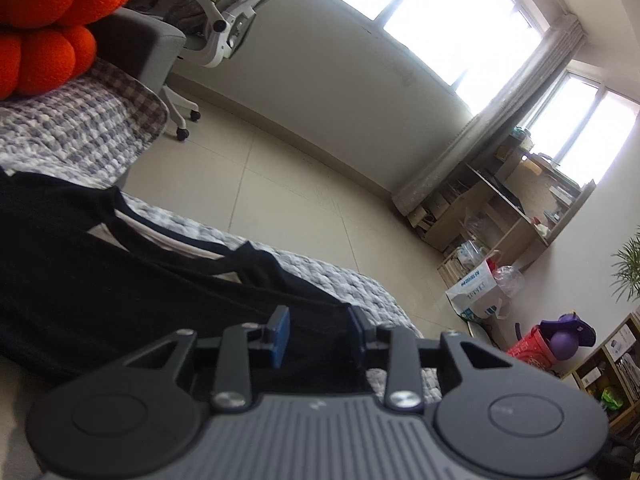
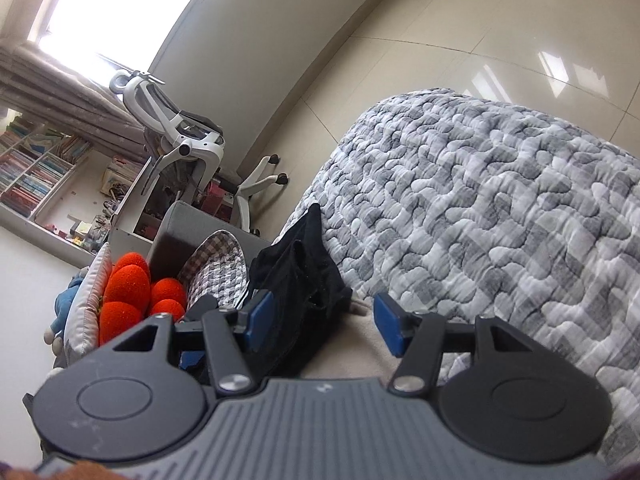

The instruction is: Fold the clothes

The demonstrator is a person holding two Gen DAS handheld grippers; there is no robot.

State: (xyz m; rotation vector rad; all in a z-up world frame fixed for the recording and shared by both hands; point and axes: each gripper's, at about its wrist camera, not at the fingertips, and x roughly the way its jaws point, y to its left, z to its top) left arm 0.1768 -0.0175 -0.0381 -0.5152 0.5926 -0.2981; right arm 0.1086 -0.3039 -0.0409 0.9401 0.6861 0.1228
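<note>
Two wrist views over a bed covered with a grey-and-white quilted blanket (image 2: 500, 208).

Left view: the left tool (image 1: 320, 334) sits low over a black garment with white stripes (image 1: 120, 272), which spreads from between its fingers out to the left and ahead across the blanket. Its two blue pads stand apart with black fabric lying in the gap beneath them. The cloth reaches up to the right pad, but whether that pad touches it cannot be told, and the left pad (image 1: 282, 336) is clear of it. Far ahead and to the left lies a round orange knotted cushion (image 1: 52, 24) on a grey checked pillow (image 1: 88, 128). Behind them stands a white office chair (image 1: 224, 20). Pale floor tiles (image 1: 304, 184) stretch ahead and to the right.

Right view: the right tool (image 2: 324, 326) has its blue pads wide apart, gripping nothing. A bunched end of the black garment (image 2: 296, 280) lies just ahead, beside the left pad (image 2: 258, 320). A beige surface shows in the gap between the fingers. The quilted blanket fills the space ahead and to the right. The orange cushion (image 2: 132, 296) sits to the left, with the white chair (image 2: 180, 136) farther off.
</note>
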